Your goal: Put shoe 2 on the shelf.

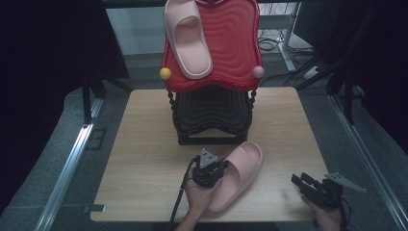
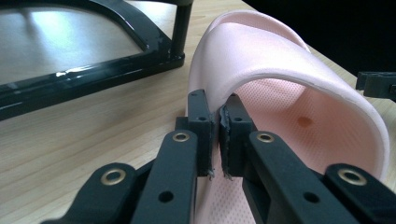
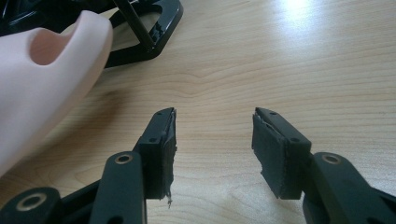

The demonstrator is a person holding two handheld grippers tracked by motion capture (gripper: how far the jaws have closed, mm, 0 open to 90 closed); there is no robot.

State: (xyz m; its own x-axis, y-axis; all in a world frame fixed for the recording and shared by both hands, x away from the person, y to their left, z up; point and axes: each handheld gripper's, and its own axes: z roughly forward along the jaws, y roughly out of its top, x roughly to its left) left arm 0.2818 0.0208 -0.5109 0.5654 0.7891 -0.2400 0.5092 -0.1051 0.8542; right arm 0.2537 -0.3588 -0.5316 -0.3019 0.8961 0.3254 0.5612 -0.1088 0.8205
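A pink slipper (image 1: 240, 171) lies on the wooden table (image 1: 144, 144) in front of a shoe rack. My left gripper (image 1: 211, 169) is shut on that slipper's side edge (image 2: 219, 100), with the strap arching to the right of the jaws. A second pink slipper (image 1: 186, 36) rests on the rack's red top shelf (image 1: 231, 38). My right gripper (image 1: 302, 182) stands open near the table's front right corner, jaws apart over bare wood (image 3: 215, 135), with the table slipper's toe (image 3: 42, 84) off to its left.
The rack's black lower shelf and base frame (image 1: 211, 120) stand mid-table behind the slipper. Yellow (image 1: 165, 73) and pink (image 1: 258, 71) knobs mark the red shelf's corners. Metal rails run along the floor on both sides.
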